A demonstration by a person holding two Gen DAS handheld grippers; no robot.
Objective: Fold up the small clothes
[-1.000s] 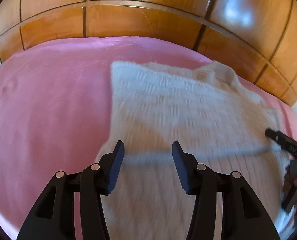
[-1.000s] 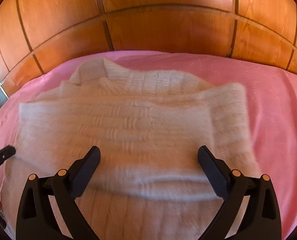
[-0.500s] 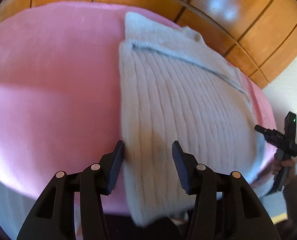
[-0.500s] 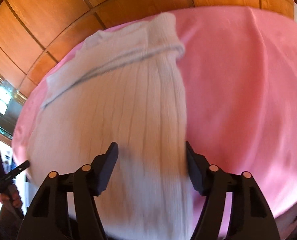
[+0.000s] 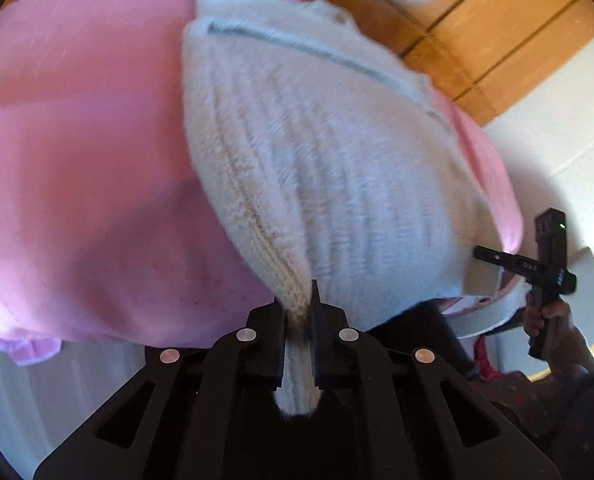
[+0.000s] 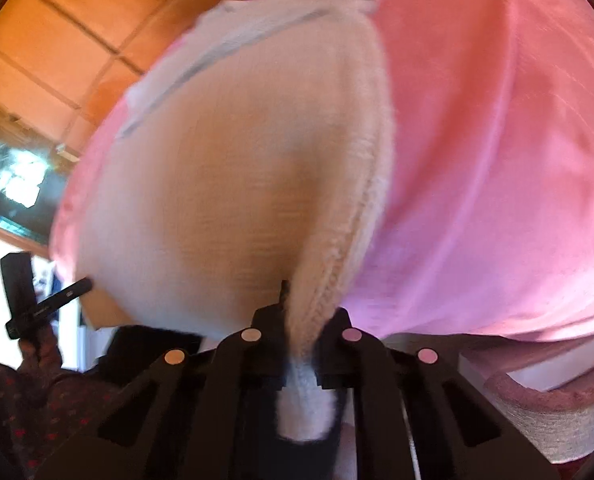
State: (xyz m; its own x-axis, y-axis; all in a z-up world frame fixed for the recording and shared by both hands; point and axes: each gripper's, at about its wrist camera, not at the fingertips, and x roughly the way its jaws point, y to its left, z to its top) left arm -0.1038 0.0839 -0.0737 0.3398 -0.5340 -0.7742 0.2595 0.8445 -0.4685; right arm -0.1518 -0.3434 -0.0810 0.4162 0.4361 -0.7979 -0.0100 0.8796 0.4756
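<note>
Claws now closed, pinching white ribbed sweater (image 5: 337,184)

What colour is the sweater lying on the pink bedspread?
Cream white, in a ribbed knit; the sweater shows best in the left wrist view.

My left gripper (image 5: 300,320): angled downward, jaws just closed, pads pinching white knit at its near edge. My right gripper (image 6: 303,320): angled downward, jaws just closed, likewise pinching the knit. My right hand (image 5: 545,320): wrapped round its handle. My left hand (image 6: 37,344): same.
</note>
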